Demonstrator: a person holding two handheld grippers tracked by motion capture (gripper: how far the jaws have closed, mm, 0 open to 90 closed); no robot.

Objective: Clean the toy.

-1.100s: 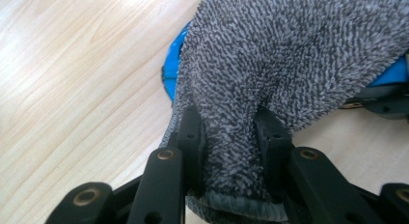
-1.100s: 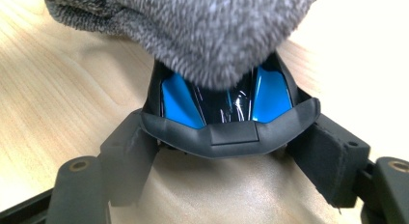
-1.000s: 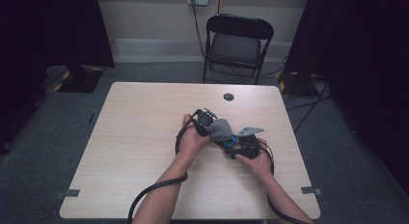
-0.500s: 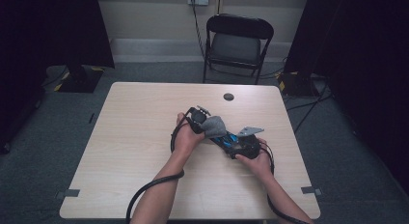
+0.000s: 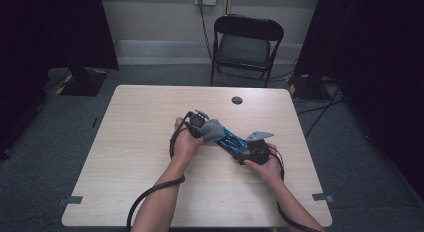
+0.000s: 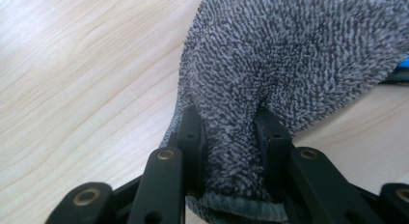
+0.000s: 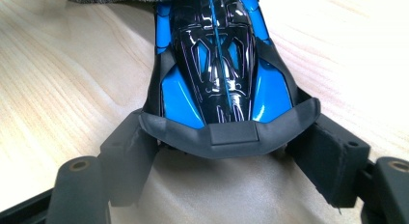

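While the left tool [image 5: 200, 123] pinches a fold of grey terry cloth [image 6: 289, 64], the right tool [image 5: 250, 151] has a blue and black toy car [image 7: 219, 64] between its jaws. From the left gripper view, the two black jaws stand close together with a narrow bunch of the cloth squeezed between the pads [image 6: 190, 137]; the rest of the cloth fans out beyond them, and a sliver of blue from the car peeks out past its right edge. From the right gripper view, the jaws stand wide apart, one against each flank of the car's grey spoiler end, so the car is gripped across its width with its glossy roof pointing away from the camera. The far end of the car goes under the cloth at the top of that view.

Seen from the high view, the car [image 5: 231, 140] lies just above the pale wooden worktop [image 5: 125, 157], near its middle, running on a slant. The cloth [image 5: 214, 129] is draped over the end of the car farthest from the right tool, touching it. The left tool sits just beyond the cloth, on the side away from the car. A small dark disc [image 5: 237, 100] lies well apart from the car, toward the far edge of the worktop, and a black folding chair [image 5: 247, 44] stands beyond that edge.
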